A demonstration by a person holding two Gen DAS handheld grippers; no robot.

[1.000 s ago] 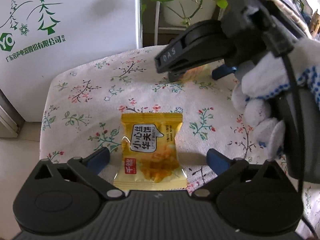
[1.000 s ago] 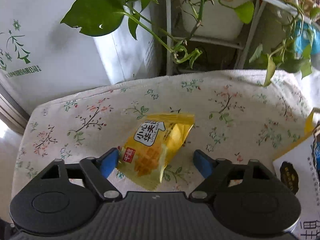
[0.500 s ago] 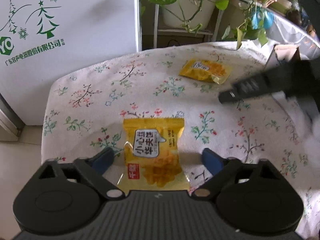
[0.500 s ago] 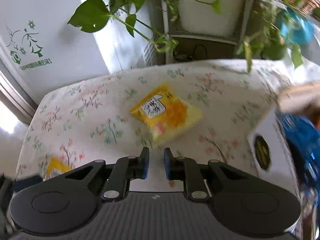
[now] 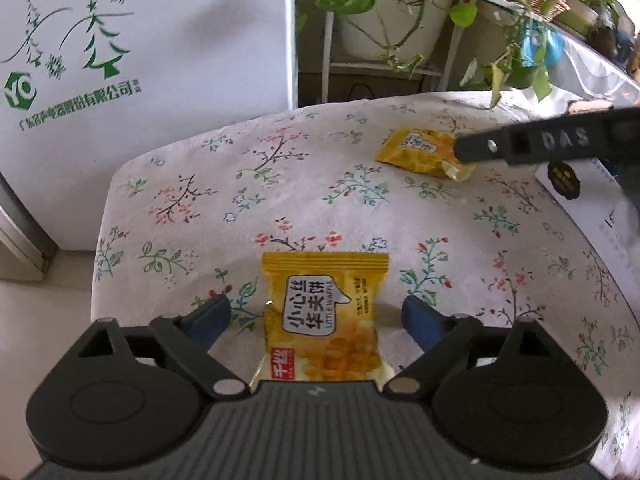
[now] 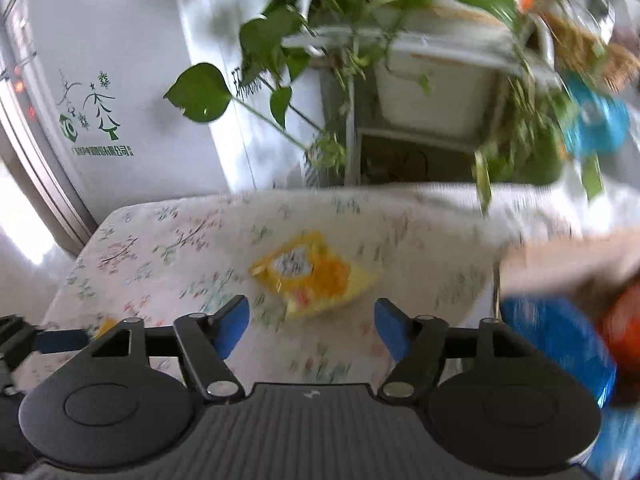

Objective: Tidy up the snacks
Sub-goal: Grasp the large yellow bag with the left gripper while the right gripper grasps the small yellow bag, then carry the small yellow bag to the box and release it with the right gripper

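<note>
Two yellow waffle packets lie on the floral tablecloth [image 5: 304, 184]. The near packet [image 5: 324, 320] sits lower centre, long axis running up-frame, between the spread, empty fingers of the left gripper [image 5: 316, 314]. The far packet [image 5: 424, 152] lies tilted, upper right, near the cloth's rear edge. The right gripper [image 6: 312, 322] is spread wide, empty, short of it.

We are looking down along each gripper's fingers; both views are sharing the flowered tablecloth [image 5: 280, 184] [image 6: 400, 216] and plant shelf [image 5: 380, 64] [image 6: 400, 136].
</note>
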